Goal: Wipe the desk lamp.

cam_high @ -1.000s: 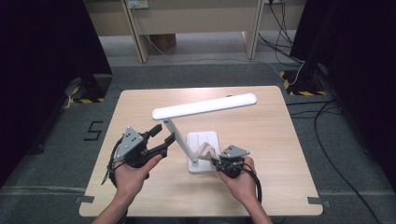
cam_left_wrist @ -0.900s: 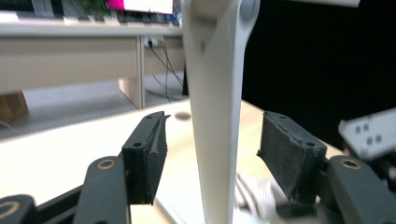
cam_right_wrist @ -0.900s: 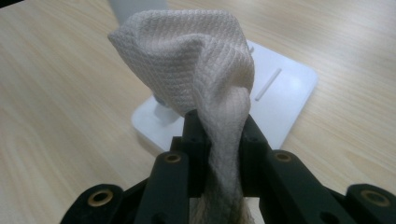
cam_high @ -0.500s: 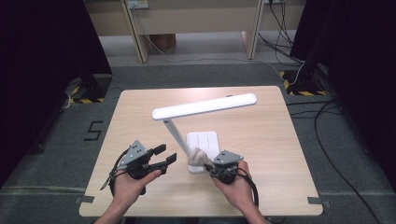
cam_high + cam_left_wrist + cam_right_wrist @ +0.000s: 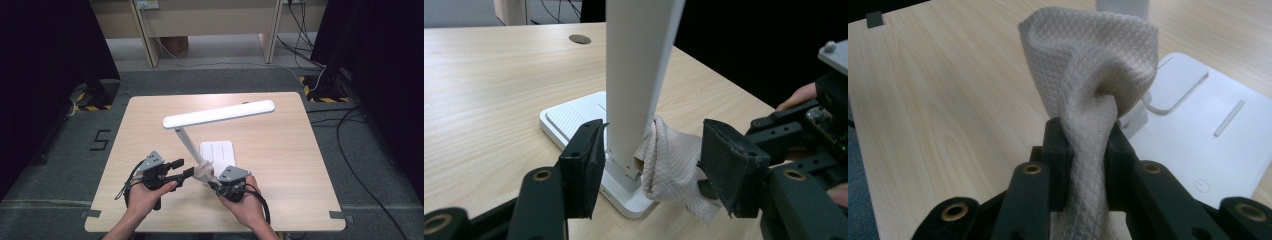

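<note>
A white desk lamp stands mid-table: long head point(image 5: 220, 114), slanted arm point(image 5: 189, 142), flat base point(image 5: 220, 150). My right gripper point(image 5: 216, 184) is shut on a beige waffle cloth point(image 5: 204, 172), which bunches against the foot of the arm. The right gripper view has the cloth point(image 5: 1093, 60) pinched between the jaws of the right gripper point(image 5: 1088, 150), with the base point(image 5: 1198, 140) behind. My left gripper point(image 5: 185, 168) is open and low. In the left gripper view its jaws straddle the lamp arm point(image 5: 636, 75) and the cloth point(image 5: 669, 160); they have just been closing slightly, not gripping.
The wooden table point(image 5: 280, 165) has a round cable hole point(image 5: 580, 38) near its far edge. The right gripper's body point(image 5: 819, 115) sits close on the right in the left gripper view. Cables and desk legs lie on the floor beyond the table.
My left hand has come down along the lamp arm to just above the table near its foot. My right hand has slid the cloth left toward the lamp's foot.
</note>
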A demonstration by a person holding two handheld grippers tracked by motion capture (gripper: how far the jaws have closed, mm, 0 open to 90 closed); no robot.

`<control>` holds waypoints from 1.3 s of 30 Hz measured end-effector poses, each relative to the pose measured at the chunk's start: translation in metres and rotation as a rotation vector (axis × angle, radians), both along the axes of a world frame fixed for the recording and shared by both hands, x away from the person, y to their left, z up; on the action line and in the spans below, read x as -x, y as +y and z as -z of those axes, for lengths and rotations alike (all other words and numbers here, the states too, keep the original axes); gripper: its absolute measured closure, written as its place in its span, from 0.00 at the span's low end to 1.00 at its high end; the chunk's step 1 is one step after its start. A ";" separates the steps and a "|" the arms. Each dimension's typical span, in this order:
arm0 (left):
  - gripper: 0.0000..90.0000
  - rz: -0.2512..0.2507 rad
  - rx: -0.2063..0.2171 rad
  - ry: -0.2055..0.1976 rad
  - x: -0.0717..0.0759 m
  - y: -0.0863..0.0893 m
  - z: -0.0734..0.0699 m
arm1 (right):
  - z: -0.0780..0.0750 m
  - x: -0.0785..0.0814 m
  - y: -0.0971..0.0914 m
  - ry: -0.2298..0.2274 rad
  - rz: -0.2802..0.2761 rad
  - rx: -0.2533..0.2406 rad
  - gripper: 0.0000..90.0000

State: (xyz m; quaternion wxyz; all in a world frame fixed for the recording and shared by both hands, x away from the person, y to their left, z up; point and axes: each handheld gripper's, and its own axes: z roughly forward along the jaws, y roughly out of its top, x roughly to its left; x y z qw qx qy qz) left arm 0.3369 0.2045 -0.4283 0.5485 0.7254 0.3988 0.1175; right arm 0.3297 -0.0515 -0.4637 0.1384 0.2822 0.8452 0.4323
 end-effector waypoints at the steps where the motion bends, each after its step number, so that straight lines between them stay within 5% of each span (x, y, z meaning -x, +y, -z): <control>1: 0.47 -0.001 -0.001 0.006 -0.001 0.001 0.000 | 0.000 0.000 0.001 0.001 -0.005 0.002 0.86; 21: 0.45 0.034 0.020 0.087 -0.017 0.014 0.005 | -0.008 0.010 0.018 -0.036 -0.126 -0.010 0.86; 39: 0.46 0.140 0.057 0.163 -0.011 0.015 0.013 | -0.017 0.002 0.023 -0.076 -0.108 -0.017 0.86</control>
